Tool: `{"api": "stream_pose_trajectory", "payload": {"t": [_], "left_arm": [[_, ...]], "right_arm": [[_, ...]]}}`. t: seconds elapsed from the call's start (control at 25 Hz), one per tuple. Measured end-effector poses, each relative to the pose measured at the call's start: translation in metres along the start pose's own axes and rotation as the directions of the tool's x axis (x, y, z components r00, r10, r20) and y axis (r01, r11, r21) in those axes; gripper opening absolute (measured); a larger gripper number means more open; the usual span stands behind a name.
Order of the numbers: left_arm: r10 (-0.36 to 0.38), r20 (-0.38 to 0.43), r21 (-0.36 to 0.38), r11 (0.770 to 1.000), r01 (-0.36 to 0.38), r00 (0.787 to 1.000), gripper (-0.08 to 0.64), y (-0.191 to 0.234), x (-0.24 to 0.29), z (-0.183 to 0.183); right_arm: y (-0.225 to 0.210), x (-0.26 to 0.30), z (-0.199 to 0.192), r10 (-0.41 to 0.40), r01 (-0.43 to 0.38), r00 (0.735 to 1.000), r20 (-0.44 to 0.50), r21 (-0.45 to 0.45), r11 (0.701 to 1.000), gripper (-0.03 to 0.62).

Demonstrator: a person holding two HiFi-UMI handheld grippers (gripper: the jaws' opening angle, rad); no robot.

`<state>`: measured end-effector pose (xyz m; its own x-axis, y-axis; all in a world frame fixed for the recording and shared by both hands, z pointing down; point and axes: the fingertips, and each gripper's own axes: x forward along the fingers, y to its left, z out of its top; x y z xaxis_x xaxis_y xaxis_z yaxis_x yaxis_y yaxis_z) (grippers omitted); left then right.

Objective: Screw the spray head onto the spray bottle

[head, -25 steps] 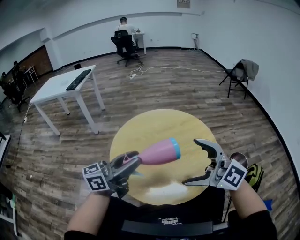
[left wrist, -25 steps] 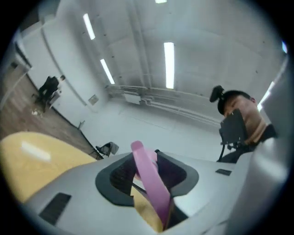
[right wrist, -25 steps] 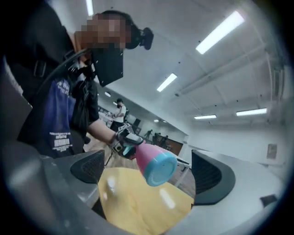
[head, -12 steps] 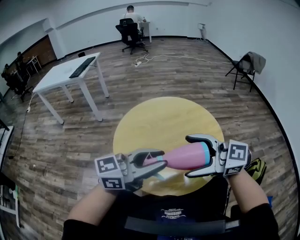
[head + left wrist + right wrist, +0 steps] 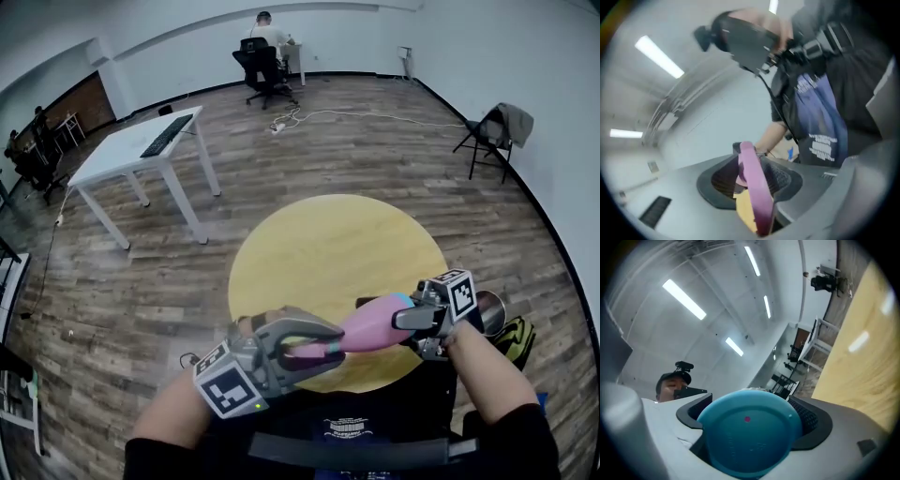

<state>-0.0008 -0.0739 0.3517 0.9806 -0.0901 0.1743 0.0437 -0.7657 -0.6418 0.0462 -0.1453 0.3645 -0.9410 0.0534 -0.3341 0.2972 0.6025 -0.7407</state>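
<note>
The pink spray bottle (image 5: 367,324) lies level in the air over the near edge of the round yellow table (image 5: 328,244), spanning both grippers. My left gripper (image 5: 323,342) is shut on the pink spray head (image 5: 752,187) at the bottle's narrow end. That head fills the gap between its jaws in the left gripper view. My right gripper (image 5: 405,315) has just been closing and now grips the bottle's blue base (image 5: 747,430), which sits between its dark pads (image 5: 813,420). The joint between head and bottle is hidden by the left jaws.
A white desk (image 5: 141,155) with a keyboard stands at the back left. A person sits on an office chair (image 5: 261,66) by the far wall. A folding chair with a jacket (image 5: 492,131) is at the right. A metal bin (image 5: 489,311) stands by my right arm.
A second ago the right gripper was open and apart from the bottle; it has come onto the blue base. Both grippers have rolled, and the left has carried the bottle rightward.
</note>
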Motion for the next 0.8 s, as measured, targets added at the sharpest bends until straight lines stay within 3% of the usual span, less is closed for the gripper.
{"api": "stream_pose_trajectory", "payload": {"t": [0.04,0.08,0.12,0.16,0.2,0.24,0.32,0.4,0.44,0.48,0.52,0.56,0.6,0.64,0.68,0.72,0.76,0.8], "left_arm": [[0.012,0.076,-0.15,0.989,0.0,0.997,0.166,0.011,-0.003,0.003],[0.044,0.146,-0.306,0.952,0.003,0.988,0.167,0.022,-0.006,0.003],[0.092,0.201,-0.46,0.888,0.011,0.975,0.169,0.033,-0.011,-0.001],[0.147,0.24,-0.594,0.804,0.025,0.96,0.169,0.044,-0.015,-0.007],[0.198,0.263,-0.701,0.711,0.047,0.944,0.169,0.053,-0.02,-0.016],[0.243,0.274,-0.786,0.614,0.071,0.93,0.169,0.06,-0.025,-0.026],[0.319,0.267,-0.903,0.412,0.121,0.909,0.169,0.07,-0.032,-0.049],[0.367,0.252,-0.959,0.216,0.181,0.895,0.167,0.073,-0.035,-0.07],[0.382,0.251,-0.967,0.138,0.213,0.889,0.167,0.072,-0.036,-0.077],[0.391,0.257,-0.966,0.084,0.244,0.884,0.167,0.07,-0.036,-0.081],[0.394,0.27,-0.961,0.054,0.272,0.878,0.167,0.068,-0.035,-0.08],[0.388,0.289,-0.954,0.043,0.296,0.875,0.167,0.066,-0.032,-0.077],[0.372,0.308,-0.949,0.048,0.313,0.876,0.167,0.062,-0.028,-0.071],[0.346,0.324,-0.945,0.069,0.321,0.88,0.167,0.058,-0.022,-0.063],[0.315,0.334,-0.943,0.103,0.318,0.888,0.167,0.053,-0.016,-0.055],[0.283,0.333,-0.942,0.148,0.302,0.9,0.169,0.049,-0.012,-0.048],[0.254,0.32,-0.94,0.202,0.274,0.913,0.172,0.046,-0.01,-0.043],[0.23,0.3,-0.934,0.269,0.236,0.926,0.175,0.042,-0.009,-0.039]], "right_arm": [[0.005,0.002,0.006,-0.023,0.025,1.0,0.015,-0.095,0.995,0.508],[0.011,0.005,0.012,-0.054,0.058,0.998,0.026,-0.211,0.976,0.515],[0.018,0.008,0.016,-0.092,0.097,0.995,0.032,-0.336,0.937,0.535],[0.024,0.009,0.019,-0.137,0.139,0.99,0.037,-0.461,0.876,0.563],[0.029,0.01,0.02,-0.19,0.178,0.981,0.041,-0.584,0.792,0.584],[0.034,0.011,0.021,-0.246,0.208,0.968,0.047,-0.7,0.683,0.595],[0.043,0.011,0.017,-0.344,0.209,0.937,0.056,-0.881,0.425,0.595],[0.048,0.01,0.008,-0.43,0.158,0.9,0.068,-0.971,0.177,0.595],[0.046,0.008,0.003,-0.474,0.134,0.877,0.083,-0.988,0.074,0.595],[0.04,0.007,-0.002,-0.512,0.113,0.853,0.101,-0.994,-0.008,0.595],[0.034,0.007,-0.006,-0.541,0.092,0.833,0.114,-0.993,-0.067,0.595],[0.028,0.008,-0.012,-0.559,0.07,0.821,0.117,-0.992,-0.105,0.595],[0.024,0.012,-0.018,-0.567,0.045,0.817,0.108,-0.991,-0.124,0.597],[0.021,0.017,-0.025,-0.568,0.016,0.819,0.085,-0.992,-0.125,0.597],[0.021,0.021,-0.032,-0.568,-0.012,0.821,0.053,-0.994,-0.109,0.597],[0.022,0.022,-0.035,-0.573,-0.026,0.819,0.02,-0.997,-0.072,0.554],[0.023,0.02,-0.035,-0.578,-0.02,0.816,-0.013,-1.0,-0.005,0.515],[0.024,0.017,-0.033,-0.572,0.011,0.819,-0.044,-0.996,0.092,0.504]]}}
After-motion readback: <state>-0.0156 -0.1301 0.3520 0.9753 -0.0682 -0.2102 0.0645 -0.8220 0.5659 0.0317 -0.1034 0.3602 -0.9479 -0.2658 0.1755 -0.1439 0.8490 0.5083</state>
